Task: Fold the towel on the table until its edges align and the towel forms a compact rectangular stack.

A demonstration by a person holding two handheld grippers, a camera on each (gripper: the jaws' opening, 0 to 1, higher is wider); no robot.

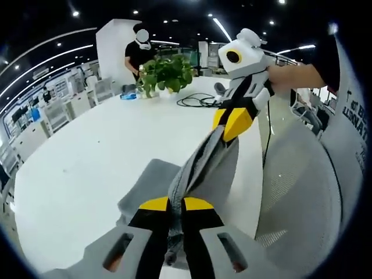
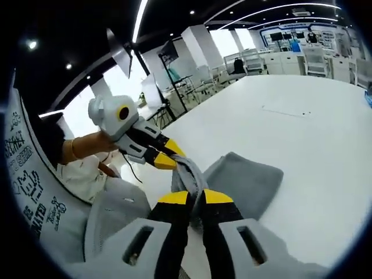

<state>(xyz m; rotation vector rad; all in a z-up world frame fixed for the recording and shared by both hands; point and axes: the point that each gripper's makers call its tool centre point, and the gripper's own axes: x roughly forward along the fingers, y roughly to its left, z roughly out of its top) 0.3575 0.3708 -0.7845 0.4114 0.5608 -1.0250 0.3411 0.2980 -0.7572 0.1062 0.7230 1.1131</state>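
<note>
The left gripper [image 1: 176, 204] and right gripper [image 1: 231, 123] each clamp an end of the grey towel [image 1: 200, 165], its edge stretched between them; the rest drapes onto the white table [image 1: 87, 157].

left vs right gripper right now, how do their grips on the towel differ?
The left gripper pinches the gray towel at a bunched end low near the table; the right gripper pinches the other end held higher, so the towel hangs stretched between them. In the right gripper view the left gripper sits close beyond the right gripper. Both have yellow-tipped jaws shut on the towel.
</note>
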